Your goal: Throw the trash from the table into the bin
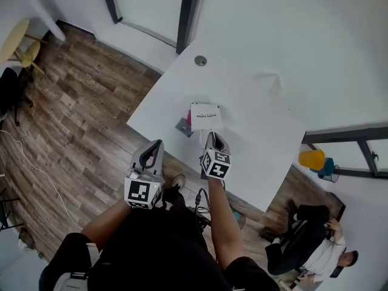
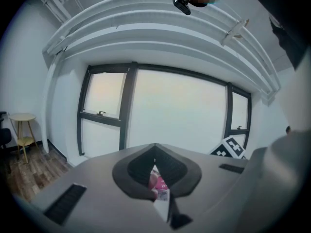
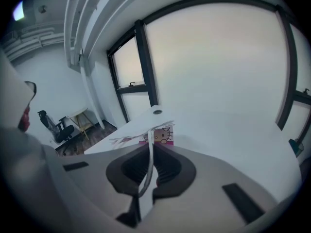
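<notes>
as the wood floor [image 1: 73,132] fills the left of the head view, the white table [image 1: 254,102] takes the middle, one corner pointing out over that floor. its top is bare from my load out to the wall, which leaves broad room ahead. a seated person [image 1: 309,247] is off the table's right end, well apart from both claws.

my right claw [image 1: 213,138] hangs over the near edge, jaws pinched tight on a thin white sheet [image 1: 206,116]. the sheet carries two short lines of dark print, too small to read. just past the jaw tips sits a pink-trimmed pack [image 3: 160,136] printed with a hello kitty face; whether it lies on the table or hangs with the sheet i cannot tell.

my left claw [image 1: 156,148] is off the table, over the floor beside the corner, jaws closed on a pink-and-white wrapper [image 2: 158,184]; its print is not legible. a round grommet [image 1: 200,60] marks the far corner.
</notes>
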Motion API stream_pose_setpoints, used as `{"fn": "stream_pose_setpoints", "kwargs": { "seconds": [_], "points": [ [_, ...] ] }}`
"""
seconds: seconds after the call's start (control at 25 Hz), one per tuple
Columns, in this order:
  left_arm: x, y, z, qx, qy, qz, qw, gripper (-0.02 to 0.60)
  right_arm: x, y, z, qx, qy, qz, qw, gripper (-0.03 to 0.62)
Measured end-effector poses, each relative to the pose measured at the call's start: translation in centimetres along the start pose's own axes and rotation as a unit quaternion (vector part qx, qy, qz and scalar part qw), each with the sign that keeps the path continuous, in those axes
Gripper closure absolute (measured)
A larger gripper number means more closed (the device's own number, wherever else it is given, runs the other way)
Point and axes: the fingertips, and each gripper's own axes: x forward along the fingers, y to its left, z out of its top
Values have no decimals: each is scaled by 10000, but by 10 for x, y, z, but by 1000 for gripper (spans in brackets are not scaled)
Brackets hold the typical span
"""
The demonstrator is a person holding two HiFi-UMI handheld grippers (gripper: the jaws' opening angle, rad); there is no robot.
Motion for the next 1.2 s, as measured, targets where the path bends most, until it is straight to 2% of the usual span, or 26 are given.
{"fn": "stream_pose_setpoints", "kwargs": {
  "seconds": [0.16,0.36,0.64,0.84,1.04,1.12,1.2],
  "points": [
    [-5,-14,12,26,-189,-295,9994,584,-51,0,1,33,-335,-220,9992,583],
    [-1,-39,23,268,-382,-923,9946,584,-102,-10,7,168,-780,-615,9949,583],
    [-4,-74,30,126,-432,-1659,9851,584,-154,-18,-3,406,-1114,-1112,9867,583],
    [-12,-101,30,124,-519,-2353,9705,584,-198,-9,-18,620,-1369,-1500,9772,583],
    [-7,-132,13,22,-326,-2959,9546,584,-243,-9,-31,879,-1561,-2072,9618,583],
    [-8,-154,7,15,-266,-3243,9456,584,-268,-15,-39,988,-1638,-2345,9531,583],
    [-15,-182,1,20,-218,-3612,9322,584,-298,-23,-51,1125,-1724,-2677,9413,585]
  ]
}}
